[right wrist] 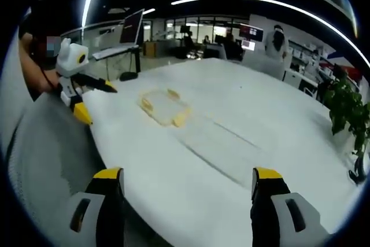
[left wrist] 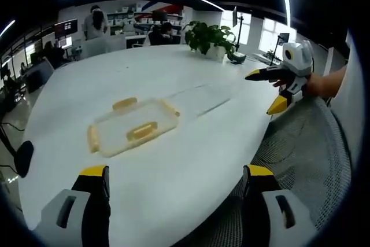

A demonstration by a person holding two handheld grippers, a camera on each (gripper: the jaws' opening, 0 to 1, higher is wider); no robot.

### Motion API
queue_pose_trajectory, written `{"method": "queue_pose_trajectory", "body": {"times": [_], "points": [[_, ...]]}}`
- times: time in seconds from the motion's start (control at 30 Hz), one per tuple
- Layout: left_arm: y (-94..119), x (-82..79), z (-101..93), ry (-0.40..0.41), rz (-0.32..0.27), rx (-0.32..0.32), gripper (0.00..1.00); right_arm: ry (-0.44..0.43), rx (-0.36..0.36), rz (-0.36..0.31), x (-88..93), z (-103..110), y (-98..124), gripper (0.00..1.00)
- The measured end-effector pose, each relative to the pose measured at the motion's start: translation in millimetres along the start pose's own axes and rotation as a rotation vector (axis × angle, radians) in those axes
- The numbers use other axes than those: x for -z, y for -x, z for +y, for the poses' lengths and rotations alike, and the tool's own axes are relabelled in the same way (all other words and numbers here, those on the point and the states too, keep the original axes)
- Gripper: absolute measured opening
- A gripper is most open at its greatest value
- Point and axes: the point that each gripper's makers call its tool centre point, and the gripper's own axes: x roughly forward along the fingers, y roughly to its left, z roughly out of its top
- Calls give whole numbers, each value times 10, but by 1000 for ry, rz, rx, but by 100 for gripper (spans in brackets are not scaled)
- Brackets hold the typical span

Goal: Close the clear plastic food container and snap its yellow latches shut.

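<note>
The left gripper (left wrist: 176, 180) has two black jaws capped with yellow tips, each rising from a pale grey housing with a dark slot in it. The right gripper (right wrist: 188, 183) is built the same — yellow-capped black jaws on grey housings. Seen from across, each gripper carries a white body above its jaws.
</note>
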Motion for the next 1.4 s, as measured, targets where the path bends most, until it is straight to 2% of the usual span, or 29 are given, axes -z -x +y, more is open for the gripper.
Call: {"method": "queue_pose_trajectory", "body": {"times": [1.4], "points": [[3,10,18,1,8,-9,95,8,-5,1,-6,11,-1,92]]}}
